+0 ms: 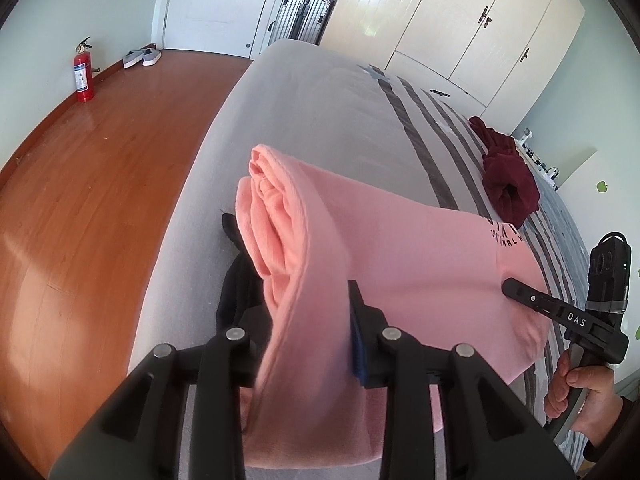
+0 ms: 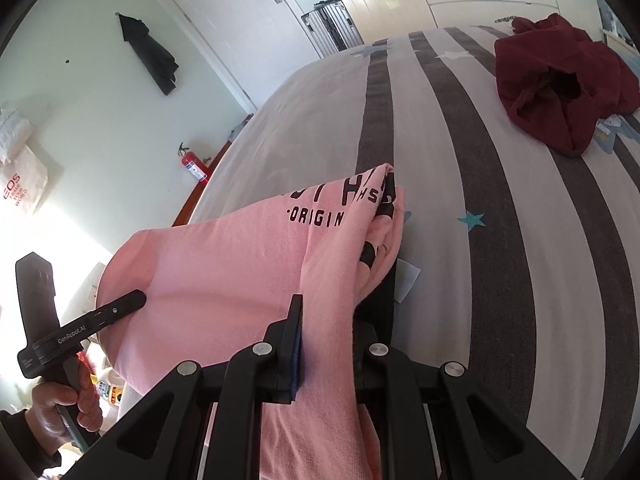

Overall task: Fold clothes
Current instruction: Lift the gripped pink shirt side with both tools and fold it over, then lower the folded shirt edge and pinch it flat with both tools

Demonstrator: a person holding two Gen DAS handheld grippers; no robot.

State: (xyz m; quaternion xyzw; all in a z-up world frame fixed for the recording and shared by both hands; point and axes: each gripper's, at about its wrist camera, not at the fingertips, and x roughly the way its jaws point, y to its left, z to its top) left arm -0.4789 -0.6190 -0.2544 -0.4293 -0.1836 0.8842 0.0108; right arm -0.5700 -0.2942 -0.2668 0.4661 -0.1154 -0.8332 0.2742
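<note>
A pink sweatshirt [image 1: 400,248] with black lettering is folded over and held up above the bed; it also shows in the right wrist view [image 2: 224,264]. My left gripper [image 1: 304,320] is shut on its left folded edge. My right gripper [image 2: 332,332] is shut on its right folded edge, by the print. Each gripper shows in the other's view, the right one [image 1: 516,288] and the left one [image 2: 132,300], both pinching the pink cloth. A black garment [image 1: 236,276] lies under the sweatshirt on the bed.
The bed [image 2: 500,240] has a grey and white striped cover with stars. A dark red garment [image 2: 560,80] lies crumpled at its far right. A wooden floor [image 1: 88,184], a red fire extinguisher [image 1: 83,76], shoes, a suitcase [image 1: 304,12] and white wardrobes [image 1: 480,20] surround it.
</note>
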